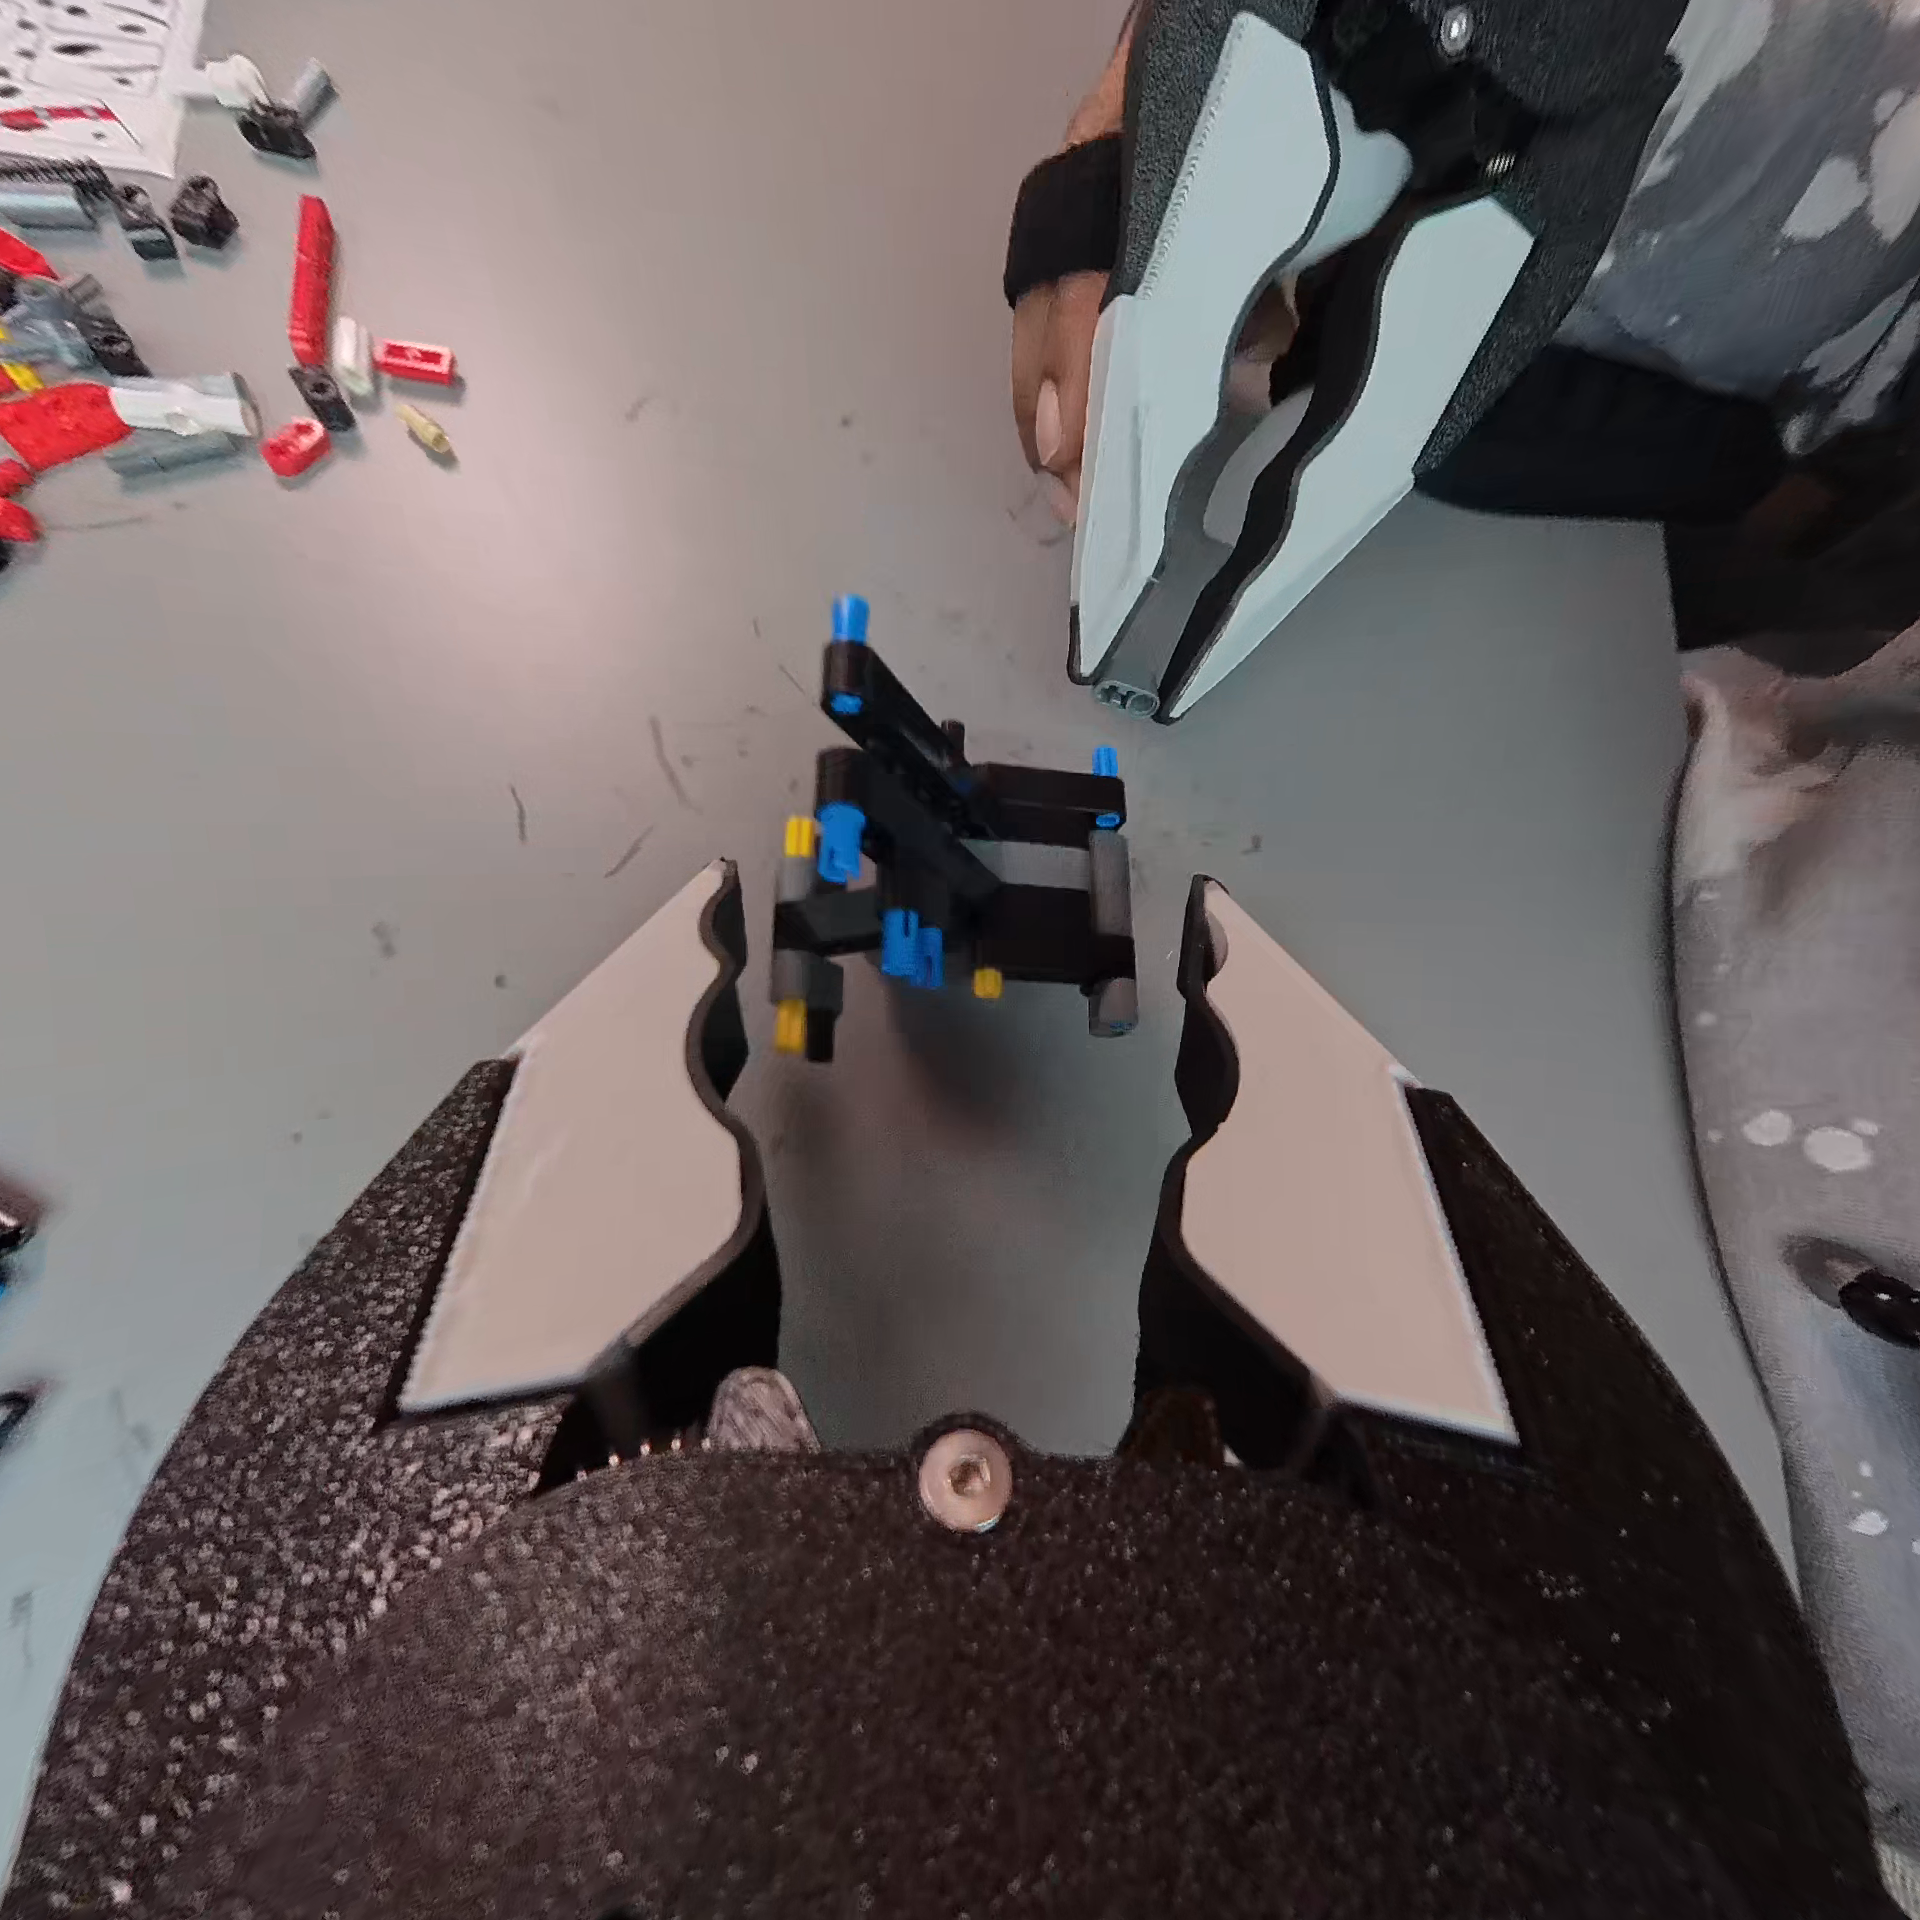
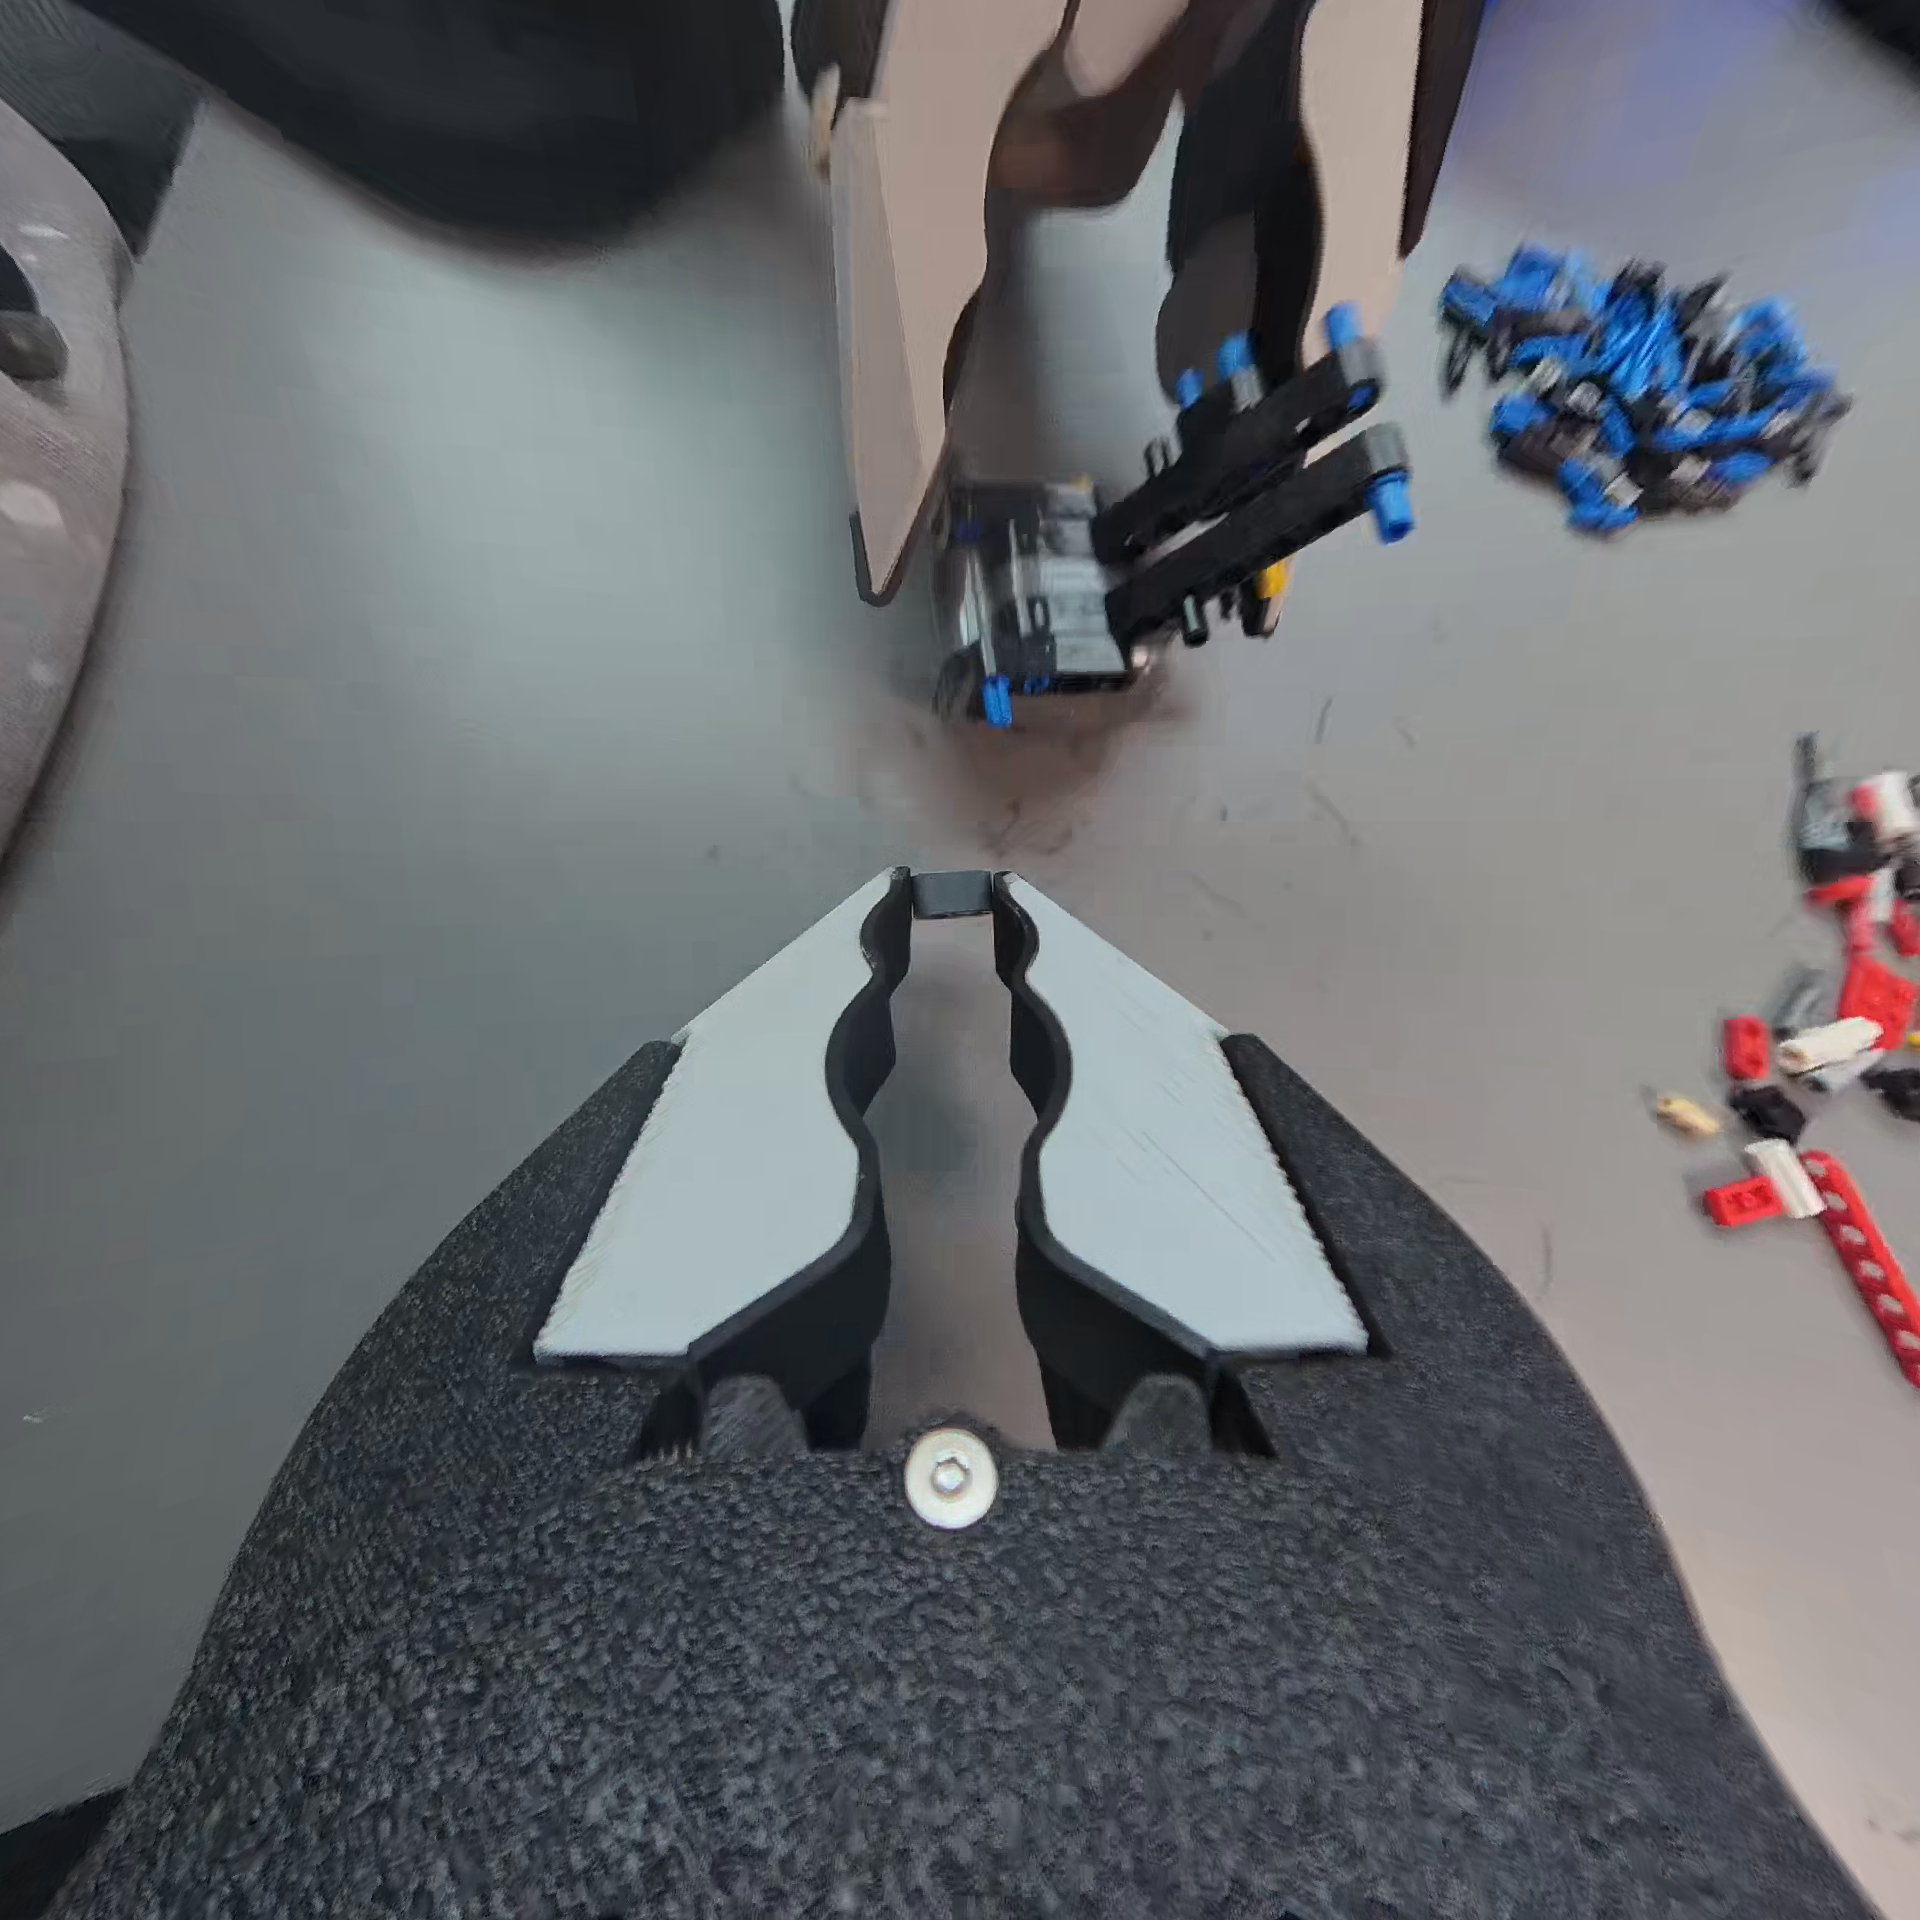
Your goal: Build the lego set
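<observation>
A partly built lego assembly of black beams with blue, yellow and grey pins lies on the grey table. My left gripper is open, its fingertips just short of the assembly on either side, not touching it. The assembly also shows in the right wrist view, with the left gripper above it. My right gripper is shut on a small dark grey lego piece held at its tips. In the left wrist view the right gripper hovers just beyond the assembly, to its right, the grey piece showing at its tips.
Loose red, white, grey and black lego parts and an instruction sheet lie at the far left. A heap of blue and black pins and more red parts lie right in the right wrist view. A person's clothing borders the table.
</observation>
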`<state>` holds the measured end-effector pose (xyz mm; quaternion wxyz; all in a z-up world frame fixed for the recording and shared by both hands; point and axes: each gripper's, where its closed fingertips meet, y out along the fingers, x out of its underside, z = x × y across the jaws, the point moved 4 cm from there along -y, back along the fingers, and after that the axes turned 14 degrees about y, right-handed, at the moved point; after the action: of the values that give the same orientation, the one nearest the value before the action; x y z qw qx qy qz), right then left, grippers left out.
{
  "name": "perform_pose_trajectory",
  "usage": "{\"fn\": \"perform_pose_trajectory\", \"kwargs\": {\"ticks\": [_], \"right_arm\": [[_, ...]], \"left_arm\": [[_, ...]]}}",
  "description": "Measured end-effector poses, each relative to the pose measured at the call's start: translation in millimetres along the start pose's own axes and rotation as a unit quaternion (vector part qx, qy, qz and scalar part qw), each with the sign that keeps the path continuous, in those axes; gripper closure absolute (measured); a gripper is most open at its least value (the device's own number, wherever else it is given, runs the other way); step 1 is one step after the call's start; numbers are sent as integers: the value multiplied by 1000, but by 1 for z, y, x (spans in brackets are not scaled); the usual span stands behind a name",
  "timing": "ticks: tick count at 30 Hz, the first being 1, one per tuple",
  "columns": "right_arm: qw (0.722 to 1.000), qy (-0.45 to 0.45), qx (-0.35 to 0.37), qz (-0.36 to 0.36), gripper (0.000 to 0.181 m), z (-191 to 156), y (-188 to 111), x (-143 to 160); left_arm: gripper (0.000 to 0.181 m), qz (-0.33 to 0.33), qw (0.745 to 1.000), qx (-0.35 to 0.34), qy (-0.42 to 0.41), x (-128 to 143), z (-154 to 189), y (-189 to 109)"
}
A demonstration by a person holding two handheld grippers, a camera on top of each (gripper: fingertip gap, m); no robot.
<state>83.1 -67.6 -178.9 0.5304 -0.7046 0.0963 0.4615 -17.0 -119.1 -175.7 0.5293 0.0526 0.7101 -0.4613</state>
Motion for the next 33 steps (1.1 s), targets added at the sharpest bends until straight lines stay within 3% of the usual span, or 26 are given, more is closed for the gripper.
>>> {"fn": "perform_pose_trajectory", "kwargs": {"ticks": [1,5,7,9,14,25,27,30,33], "right_arm": [[999,-11,8,46,166,1,-6,-10],[975,-69,98,188,166,12,-37,-48],[957,-100,155,226,166,15,-46,-60],[941,-130,191,249,166,13,-49,-68],[911,-200,266,244,166,5,-46,-80],[897,-249,287,227,166,-6,-42,-86],[912,-214,251,245,165,-8,-44,-87],[950,-65,68,298,163,-15,-55,-87],[939,54,-66,334,164,-15,-68,-87]], "left_arm": [[97,23,1000,-3,-11,-5,-2,-7],[117,167,983,-13,-77,-38,-12,-46],[134,252,961,7,-112,-58,-9,-61],[143,292,947,27,-132,-70,-3,-62],[157,275,951,43,-135,-78,10,-41],[174,250,962,19,-112,-81,15,-36],[174,250,965,16,-81,-82,18,-38],[174,265,964,20,14,-86,31,-43],[174,274,959,26,71,-88,41,-42]]}}
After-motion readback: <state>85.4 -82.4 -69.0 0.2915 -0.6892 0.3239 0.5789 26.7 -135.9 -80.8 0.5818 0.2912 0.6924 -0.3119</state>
